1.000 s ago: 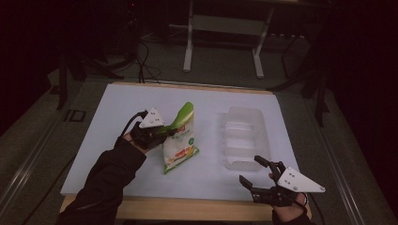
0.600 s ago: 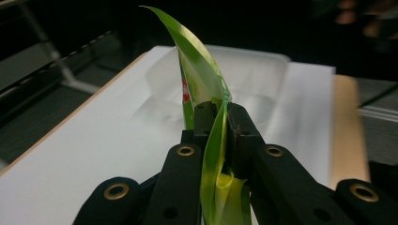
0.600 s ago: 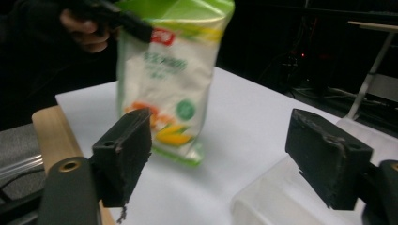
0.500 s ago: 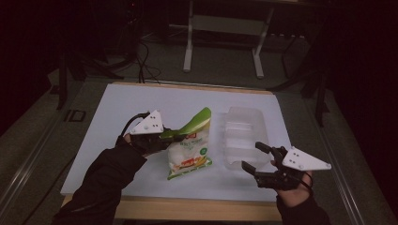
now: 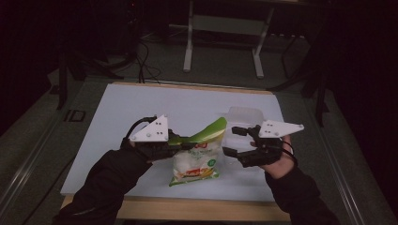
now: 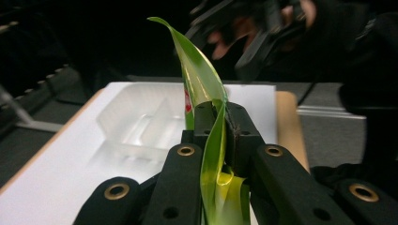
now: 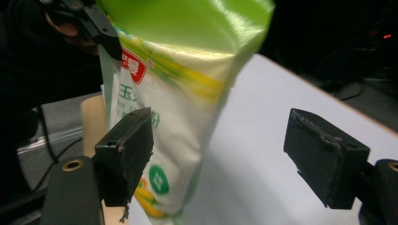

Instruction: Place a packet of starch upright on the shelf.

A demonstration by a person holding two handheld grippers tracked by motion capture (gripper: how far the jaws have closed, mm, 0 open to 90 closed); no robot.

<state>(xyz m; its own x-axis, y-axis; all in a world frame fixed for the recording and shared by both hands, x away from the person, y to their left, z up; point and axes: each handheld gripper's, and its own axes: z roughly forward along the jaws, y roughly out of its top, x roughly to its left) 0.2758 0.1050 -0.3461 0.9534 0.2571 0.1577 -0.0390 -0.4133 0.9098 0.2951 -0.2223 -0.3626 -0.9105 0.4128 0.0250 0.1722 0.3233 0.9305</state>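
A snack bag with a green top and a white, yellow-printed body hangs low over the white table, its bottom near the front edge. My left gripper is shut on the bag's green top edge, which curls up past the jaws. My right gripper is open just to the right of the bag. In the right gripper view the bag hangs by the left pad, part of it in the gap, while the right pad stands well apart over bare table.
A clear plastic compartment tray lies behind the right gripper, also seen as the tray in the left gripper view. A wooden strip edges the table's front. Dark floor, cables and a stand frame lie beyond.
The right gripper has come up and to the left, from the table's front right corner to the bag's side. The left gripper has kept hold and the bag has swung and tilted.
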